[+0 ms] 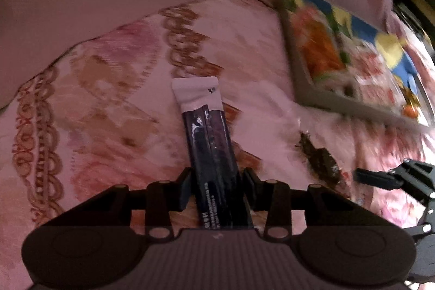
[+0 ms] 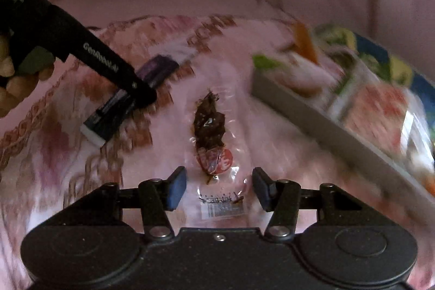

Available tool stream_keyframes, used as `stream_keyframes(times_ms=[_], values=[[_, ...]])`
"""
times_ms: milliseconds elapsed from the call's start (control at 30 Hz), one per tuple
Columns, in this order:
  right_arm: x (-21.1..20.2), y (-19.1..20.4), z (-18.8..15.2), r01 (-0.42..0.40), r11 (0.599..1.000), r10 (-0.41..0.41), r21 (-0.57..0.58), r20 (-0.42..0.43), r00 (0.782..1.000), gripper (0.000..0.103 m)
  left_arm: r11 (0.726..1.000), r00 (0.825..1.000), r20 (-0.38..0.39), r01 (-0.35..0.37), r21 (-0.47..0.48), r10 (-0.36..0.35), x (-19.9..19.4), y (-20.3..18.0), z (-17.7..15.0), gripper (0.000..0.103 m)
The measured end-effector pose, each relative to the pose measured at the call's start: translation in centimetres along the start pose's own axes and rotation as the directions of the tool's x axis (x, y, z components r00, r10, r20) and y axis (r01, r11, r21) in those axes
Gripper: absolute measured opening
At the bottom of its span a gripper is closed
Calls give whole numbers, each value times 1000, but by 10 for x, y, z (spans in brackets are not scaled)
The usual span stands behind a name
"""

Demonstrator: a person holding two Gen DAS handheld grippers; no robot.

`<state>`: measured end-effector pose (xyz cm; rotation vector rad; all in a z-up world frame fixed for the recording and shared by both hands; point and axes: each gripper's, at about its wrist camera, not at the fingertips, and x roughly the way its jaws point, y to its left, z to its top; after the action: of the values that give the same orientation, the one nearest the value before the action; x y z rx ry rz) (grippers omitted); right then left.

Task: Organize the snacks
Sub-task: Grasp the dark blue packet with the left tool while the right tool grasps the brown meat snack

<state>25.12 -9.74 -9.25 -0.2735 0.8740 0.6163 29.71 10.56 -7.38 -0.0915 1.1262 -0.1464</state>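
A long dark snack stick pack point(image 1: 209, 143) with a white end lies on the floral cloth, between the fingers of my left gripper point(image 1: 216, 182); the jaws sit close on both sides of it. It also shows in the right wrist view point(image 2: 127, 102) under the left gripper point(image 2: 144, 97). A clear packet of dark dried snack point(image 2: 210, 124) with a red label lies in front of my right gripper point(image 2: 218, 188), whose jaws stand open around its near end. The packet also shows in the left wrist view point(image 1: 320, 159), with the right gripper's fingertip point(image 1: 378, 177) next to it.
A grey tray point(image 2: 312, 113) holding several colourful snack packs stands at the right; it also shows in the left wrist view point(image 1: 301, 59). The floral pink cloth point(image 1: 108, 99) covers the surface. Pink fabric hangs behind.
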Motion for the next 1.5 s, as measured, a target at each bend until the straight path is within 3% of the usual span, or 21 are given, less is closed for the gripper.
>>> stream_keyframes(times_ms=[233,333,467,567,767,1000,1067,1133,1200,1233,1433,1500], values=[[-36,-6,-38,59,998,-55,35,-103,993,53,991,1000,3,-25,131,24,1,-58,-24,44],[-48,-8,-55,90,991,-79,95,-112,991,54,981,1000,-24,22,192,-18,-1,-78,-34,44],[-59,-6,-70,121,974,-104,192,-100,990,54,975,989,-72,137,177,-126,-4,-92,-44,44],[-60,1,-74,144,971,-130,189,-86,988,57,968,992,-67,120,220,-107,-3,-102,-50,44],[-53,2,-67,191,970,-187,150,-37,982,69,969,995,-68,89,229,-75,1,-104,-49,56],[-42,-1,-64,172,973,-167,152,-43,985,76,965,992,-84,113,239,-95,7,-105,-47,70],[-41,0,-63,177,972,-172,156,-43,984,75,960,994,-80,99,261,-81,7,-108,-48,68],[-42,0,-63,175,970,-171,170,-38,985,58,959,996,-70,78,271,-61,7,-110,-49,57],[-43,0,-62,176,969,-172,175,-38,984,53,964,996,-65,70,258,-55,6,-108,-47,48],[-44,0,-61,180,968,-176,173,-40,984,53,967,996,-63,71,247,-57,5,-106,-47,42],[-48,7,-60,218,969,-217,116,-16,976,51,970,996,-42,83,227,-76,0,-102,-45,35],[-53,13,-59,265,962,-266,60,10,964,51,970,995,-25,95,223,-92,-5,-100,-45,34]])
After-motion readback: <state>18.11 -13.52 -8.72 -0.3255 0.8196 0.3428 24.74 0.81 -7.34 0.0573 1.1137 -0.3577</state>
